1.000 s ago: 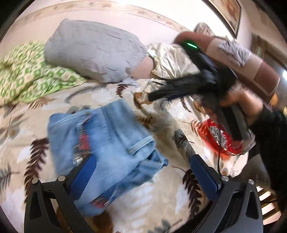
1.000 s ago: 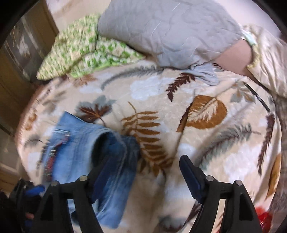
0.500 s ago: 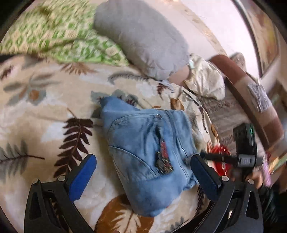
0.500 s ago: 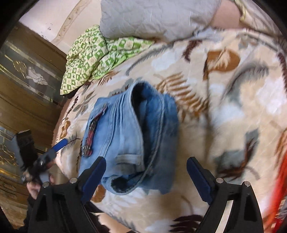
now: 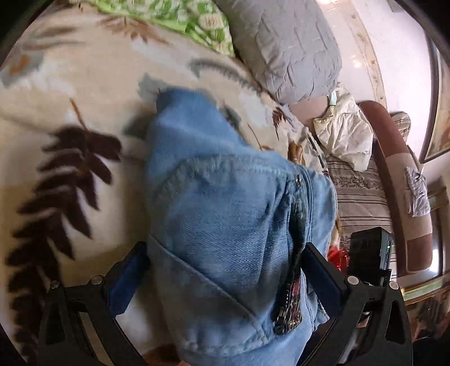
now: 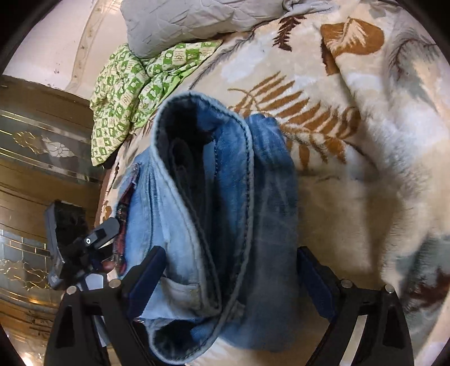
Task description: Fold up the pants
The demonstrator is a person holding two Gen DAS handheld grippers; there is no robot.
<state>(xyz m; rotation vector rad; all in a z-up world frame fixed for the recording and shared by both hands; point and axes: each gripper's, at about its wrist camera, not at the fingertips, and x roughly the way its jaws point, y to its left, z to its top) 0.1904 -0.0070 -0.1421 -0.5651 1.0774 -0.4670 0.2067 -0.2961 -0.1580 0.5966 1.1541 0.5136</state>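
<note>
folded blue jeans (image 5: pixel 225 225) lie on a leaf-print bed blanket (image 5: pixel 70 98). left gripper (image 5: pixel 222 267) and right gripper (image 6: pixel 227 270) straddle the bundle, jaws spread. likely a final fold; next, pinch both ends.

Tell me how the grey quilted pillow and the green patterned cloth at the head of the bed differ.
The grey quilted pillow is plump and plain, one flat colour with stitched lines; the green patterned cloth is thin and busy with small checked squares. The pillow keeps a full, rounded shape, while the cloth lies crumpled and loose. The pillow rests partly over the cloth's edge. Both lie on the leaf-print blanket, beyond the folded blue denim pants.
</note>
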